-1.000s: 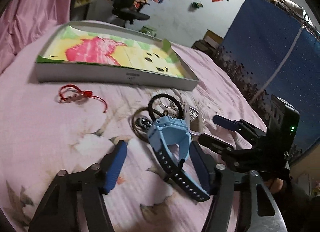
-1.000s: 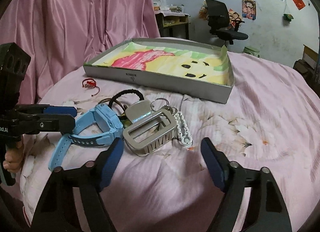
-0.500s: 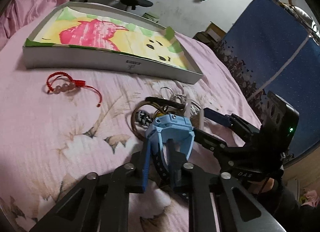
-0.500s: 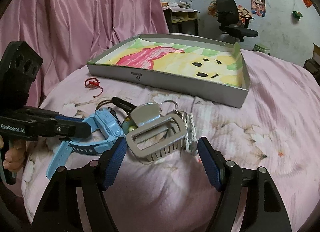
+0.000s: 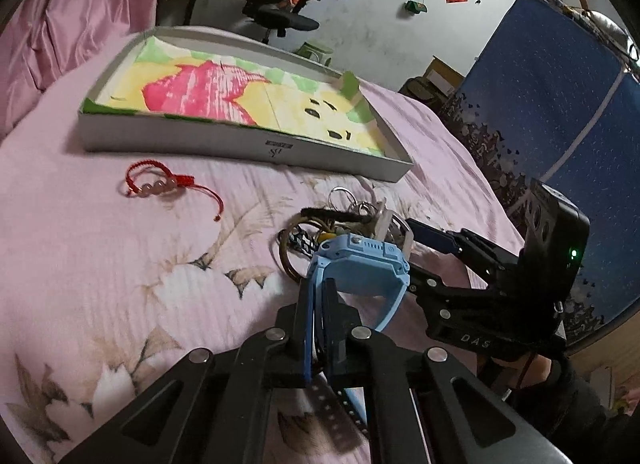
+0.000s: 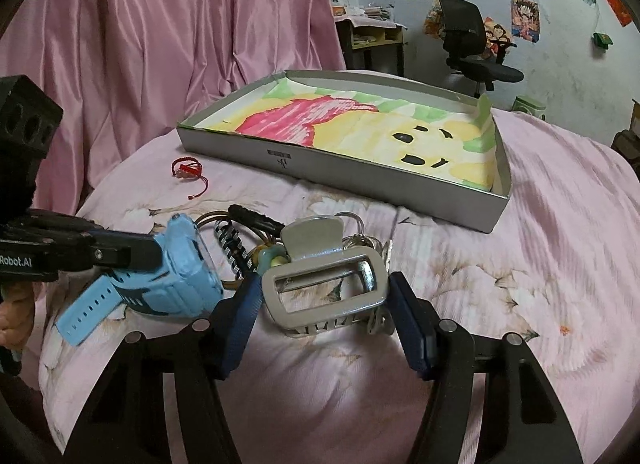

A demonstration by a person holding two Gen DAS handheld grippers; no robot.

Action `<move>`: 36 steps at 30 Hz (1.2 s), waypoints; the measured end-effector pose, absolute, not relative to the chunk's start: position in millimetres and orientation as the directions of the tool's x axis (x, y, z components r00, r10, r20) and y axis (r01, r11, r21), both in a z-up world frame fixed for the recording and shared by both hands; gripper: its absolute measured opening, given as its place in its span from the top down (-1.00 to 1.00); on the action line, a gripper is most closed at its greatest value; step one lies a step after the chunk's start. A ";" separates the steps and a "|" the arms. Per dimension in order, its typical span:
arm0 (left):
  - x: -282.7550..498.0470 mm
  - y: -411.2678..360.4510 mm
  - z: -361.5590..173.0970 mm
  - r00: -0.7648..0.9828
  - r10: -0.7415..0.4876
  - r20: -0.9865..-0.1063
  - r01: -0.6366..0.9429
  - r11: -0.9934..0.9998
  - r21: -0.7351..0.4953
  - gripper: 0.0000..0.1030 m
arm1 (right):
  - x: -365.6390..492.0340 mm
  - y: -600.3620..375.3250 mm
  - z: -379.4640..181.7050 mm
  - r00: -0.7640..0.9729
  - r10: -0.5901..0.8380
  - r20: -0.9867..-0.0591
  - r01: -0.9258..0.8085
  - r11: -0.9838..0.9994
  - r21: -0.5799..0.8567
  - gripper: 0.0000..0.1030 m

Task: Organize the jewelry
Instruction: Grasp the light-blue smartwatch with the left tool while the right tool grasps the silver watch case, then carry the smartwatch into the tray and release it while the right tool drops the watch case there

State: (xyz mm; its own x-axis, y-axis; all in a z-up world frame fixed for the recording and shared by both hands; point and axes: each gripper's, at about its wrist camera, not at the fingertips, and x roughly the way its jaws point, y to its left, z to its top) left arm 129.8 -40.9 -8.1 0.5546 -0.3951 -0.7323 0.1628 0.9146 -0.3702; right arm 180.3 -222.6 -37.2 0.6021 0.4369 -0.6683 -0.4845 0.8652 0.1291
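— One second back, gaped around the blue watch (image 5: 360, 260); now grips its strap tight in the left hand-held gripper (image 5: 318, 296), with the case tipped up just past the fingertips and apparently clear of the bed (image 5: 100, 264).

— And on the right?

— Moved in on the grey hair claw (image 6: 312, 238) with the right hand-held gripper (image 6: 324, 296). Stands apart yet, one pad to each side, close against the claw but not squeezing it.

— Means what for the tidying?

— Probably first piece secured, ready to carry to the painted box (image 5: 240, 148) well ahead. Leaves the red bracelet (image 5: 156, 184) ahead and to the left, and the tangle of rings (image 5: 340, 216) just beyond the watch. Better to lift slowly: could snag on that tangle.
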 end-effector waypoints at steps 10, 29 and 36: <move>123.2 -37.7 24.3 0.640 -0.380 -0.668 0.169 0.918 -0.360 0.92 | 156.9 -241.3 -16.7 0.681 0.433 -0.590 -0.450 0.884 0.130 -0.14; 225.8 -8.9 41.4 0.773 -0.228 -0.592 -0.008 0.930 -0.369 0.92 | 237.4 -249.7 10.1 0.812 0.364 -0.456 -0.301 0.931 0.207 -0.14; 267.2 -12.8 22.4 0.733 -0.189 -0.654 -0.063 0.938 -0.341 0.92 | 269.8 -242.7 0.0 0.808 0.322 -0.494 -0.258 0.946 0.194 -0.14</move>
